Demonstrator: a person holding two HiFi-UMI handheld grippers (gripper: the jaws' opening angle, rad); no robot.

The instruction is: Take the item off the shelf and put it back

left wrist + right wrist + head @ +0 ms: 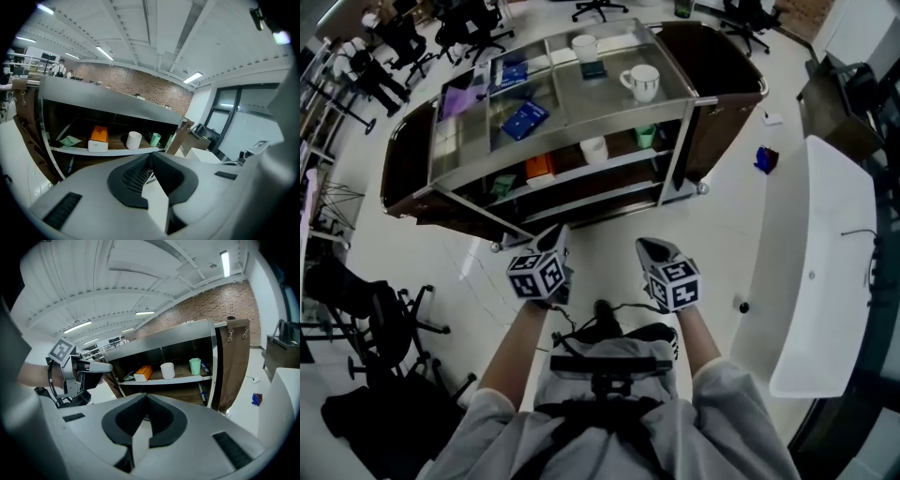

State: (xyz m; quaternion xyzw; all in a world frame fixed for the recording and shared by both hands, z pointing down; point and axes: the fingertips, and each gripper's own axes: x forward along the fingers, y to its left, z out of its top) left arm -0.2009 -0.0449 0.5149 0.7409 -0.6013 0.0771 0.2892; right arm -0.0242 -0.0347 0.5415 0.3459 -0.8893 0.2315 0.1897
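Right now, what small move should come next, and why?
Probably open the right tongs and reach for the white cylindrical cup on the steel shelf unit's middle tier: they and the left tongs are shut, empty and short of it.

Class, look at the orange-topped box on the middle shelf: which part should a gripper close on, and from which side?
Best grip the orange-topped box across its two long sides, near its front end, coming in from the open front of the middle shelf. It lies flat, narrow end forward, with free space either side.
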